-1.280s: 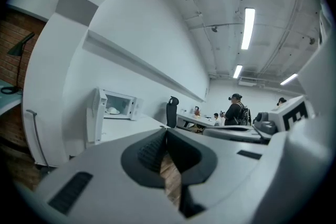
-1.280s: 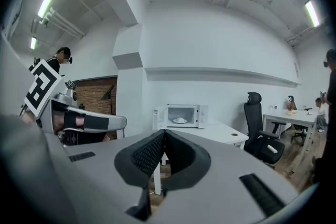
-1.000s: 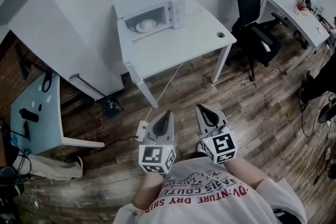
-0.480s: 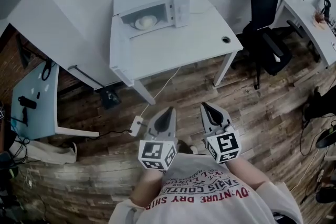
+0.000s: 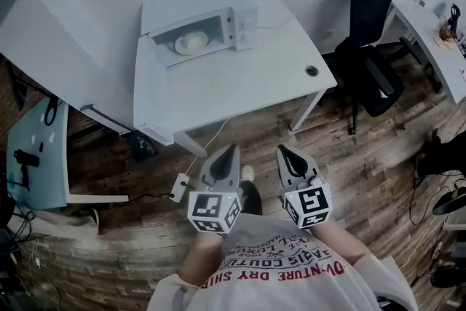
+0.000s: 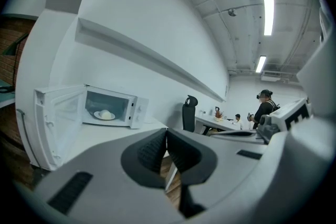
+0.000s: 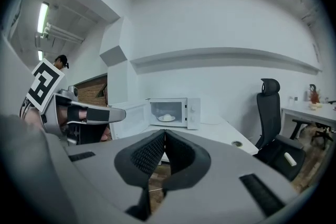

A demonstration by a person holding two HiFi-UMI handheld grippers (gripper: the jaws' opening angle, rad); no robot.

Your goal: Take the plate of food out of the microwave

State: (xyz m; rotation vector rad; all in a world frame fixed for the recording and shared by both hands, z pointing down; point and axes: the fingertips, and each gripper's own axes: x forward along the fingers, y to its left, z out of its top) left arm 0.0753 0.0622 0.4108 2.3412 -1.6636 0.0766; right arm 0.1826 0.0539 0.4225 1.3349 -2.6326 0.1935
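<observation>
Now: left gripper (image 5: 231,151) is held low at my waist, jaws pressed together with nothing between them. The right gripper (image 5: 281,152) beside it is the same, jaws closed tip to tip and empty. Both are well short of the surface (image 5: 240,80), with bare floor (image 5: 349,156) between.

Outward: the microwave (image 5: 200,25) sits at the far left corner of the surface, its cavity facing me. Its door (image 5: 148,80) is swung wide on the left hinge and stands out toward me along the surface's left side. The plate of food (image 5: 191,44) rests flat inside the cavity with a pale mound on it, well apart from both grippers.

Bearing: the plate lies ahead and to the left of both grippers. The left gripper is nearer and more in line with the opening; the right gripper would have to reach across. The plate is round, so there is no long axis to line up on, only the near rim facing me.

My read: close the distance first, open the jaws, then go in low and level, keeping right of the door.
</observation>
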